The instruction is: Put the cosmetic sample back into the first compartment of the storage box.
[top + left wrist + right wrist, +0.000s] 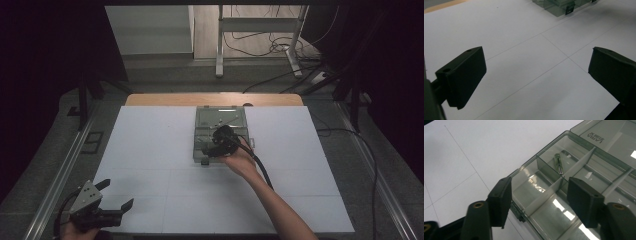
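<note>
Hovering over the open box, my right gripper (537,202) stands with its fingers (500,200) parted and empty, one black pad outside the near wall and the other above a compartment. The clear smoky-grey plastic compartment box (200,150) sits mid-bench on the white sheet-covered bench (150,150), its lid laid back flat beyond it. One small green-handled screwdriver with a bright metal tip (557,162) lies slantwise in a far compartment, its tip against the pale divider (579,161).

My left gripper (116,196) rests at the near left corner of the bench, fingers (464,75) wide apart and holding nothing, well apart from the box.

Risks, as I judge them: the right fingers straddle the box wall, so a careless closing or descent could pinch the rim and drag or tip the light box across the smooth sheet. The glossy plastic throws strong glare, which could mislead aim at the slim tool. The tool's rounded handle is likely to roll or slip from flat pads, and the thin dividers leave little room to enter.
</note>
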Action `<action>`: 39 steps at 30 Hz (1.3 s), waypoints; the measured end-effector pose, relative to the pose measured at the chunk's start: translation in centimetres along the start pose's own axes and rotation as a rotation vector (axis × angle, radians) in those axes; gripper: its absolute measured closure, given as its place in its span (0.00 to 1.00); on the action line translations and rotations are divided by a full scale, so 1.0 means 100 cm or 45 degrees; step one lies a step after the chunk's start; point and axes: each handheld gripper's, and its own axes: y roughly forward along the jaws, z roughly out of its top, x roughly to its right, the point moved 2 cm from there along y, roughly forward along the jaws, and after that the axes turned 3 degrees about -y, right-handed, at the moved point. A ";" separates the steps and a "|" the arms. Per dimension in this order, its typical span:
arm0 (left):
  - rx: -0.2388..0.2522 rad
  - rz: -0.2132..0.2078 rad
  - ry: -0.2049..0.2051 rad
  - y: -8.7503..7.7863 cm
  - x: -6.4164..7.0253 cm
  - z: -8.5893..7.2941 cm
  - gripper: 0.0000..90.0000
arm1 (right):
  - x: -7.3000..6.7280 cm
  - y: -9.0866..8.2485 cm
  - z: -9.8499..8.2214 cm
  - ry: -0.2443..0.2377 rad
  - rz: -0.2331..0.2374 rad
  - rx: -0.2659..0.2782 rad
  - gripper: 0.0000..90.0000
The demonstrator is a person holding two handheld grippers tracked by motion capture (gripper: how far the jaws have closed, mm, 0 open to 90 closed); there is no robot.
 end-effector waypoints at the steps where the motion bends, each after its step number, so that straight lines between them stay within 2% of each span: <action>1: 0.000 -0.001 0.002 0.000 0.000 0.000 0.02 | 0.000 -0.001 0.000 0.000 -0.001 0.002 0.39; 5: 0.000 -0.004 0.002 0.000 0.000 0.000 0.02 | -0.001 -0.004 -0.002 0.008 0.016 0.004 0.34; 13: 0.002 -0.009 0.002 0.000 0.000 0.000 0.02 | 0.000 -0.012 -0.008 0.011 -0.010 -0.007 0.23; 19: 0.010 -0.014 -0.005 -0.001 0.000 0.000 0.02 | 0.001 -0.018 -0.009 0.017 -0.015 -0.018 0.20; 23: 0.010 -0.013 -0.003 -0.001 0.000 0.000 0.02 | 0.001 -0.024 -0.011 0.009 -0.015 -0.011 0.18; 26: 0.009 -0.011 -0.002 0.000 0.000 0.000 0.02 | -0.001 -0.029 -0.013 -0.017 -0.020 -0.016 0.12; 31: 0.009 -0.010 -0.004 -0.001 0.000 0.000 0.02 | -0.003 -0.034 -0.014 -0.011 -0.005 0.001 0.09; 34: 0.009 -0.009 -0.003 -0.001 0.000 0.000 0.02 | -0.006 -0.038 -0.017 -0.045 -0.008 0.011 0.04; 39: 0.009 -0.008 -0.001 -0.001 0.000 0.000 0.02 | -0.009 -0.042 -0.023 -0.067 -0.010 0.014 0.02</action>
